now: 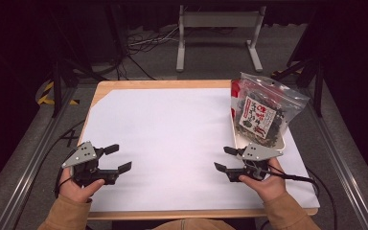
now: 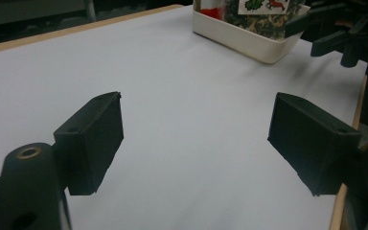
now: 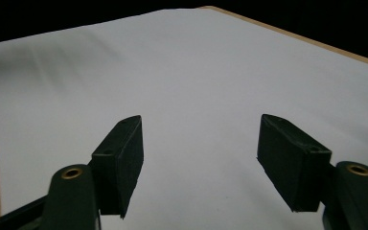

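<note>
A white sheet (image 1: 172, 139) covered most of the wooden table (image 1: 124, 85), bare across its middle — nothing lay between the two grippers. Beyond the far edge stood a white metal frame (image 1: 218, 28) on the floor, with loose cables (image 1: 143, 40) near it.

At the table's far right sat one white tray (image 1: 258, 143), holding one clear zip bag (image 1: 263, 108) of dark dried pieces with a red-and-white label, leaning upright and rising well above the rim. In the left gripper view the tray (image 2: 244, 36) showed at the top.

The left gripper (image 1: 115, 158), held in the left hand (image 1: 79, 187), rested low at the near left, jaws spread wide and empty. The right gripper (image 1: 225, 159), in the right hand (image 1: 263, 184), sat just in front of the tray — also spread wide, holding nothing.
</note>
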The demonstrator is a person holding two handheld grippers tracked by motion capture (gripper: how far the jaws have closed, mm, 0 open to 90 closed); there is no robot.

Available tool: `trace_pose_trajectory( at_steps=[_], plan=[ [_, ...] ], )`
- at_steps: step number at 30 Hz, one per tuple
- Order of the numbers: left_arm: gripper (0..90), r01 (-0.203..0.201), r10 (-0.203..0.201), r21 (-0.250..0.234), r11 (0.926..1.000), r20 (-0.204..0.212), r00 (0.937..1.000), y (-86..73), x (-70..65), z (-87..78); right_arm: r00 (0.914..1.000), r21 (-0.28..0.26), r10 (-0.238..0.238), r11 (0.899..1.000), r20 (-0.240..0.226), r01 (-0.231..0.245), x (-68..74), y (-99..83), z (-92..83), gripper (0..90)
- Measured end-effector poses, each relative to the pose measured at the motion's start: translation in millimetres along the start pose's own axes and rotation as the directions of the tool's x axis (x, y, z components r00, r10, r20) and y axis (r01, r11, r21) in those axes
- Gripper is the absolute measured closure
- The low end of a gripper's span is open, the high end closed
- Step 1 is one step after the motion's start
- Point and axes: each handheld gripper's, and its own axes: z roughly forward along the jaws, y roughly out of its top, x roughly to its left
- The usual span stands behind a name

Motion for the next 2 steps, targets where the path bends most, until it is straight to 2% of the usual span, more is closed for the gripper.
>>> trace_pose_trajectory(
  at_steps=[2],
  plan=[
    [17.9,0.008,-0.008,0.005,1.0000,-0.008,0.9999,-1.1,1.0,1.3,0.9998,-0.003,-0.011,1.000,0.018,0.011,-1.5,2.3,-4.5,31.6]
  ],
)
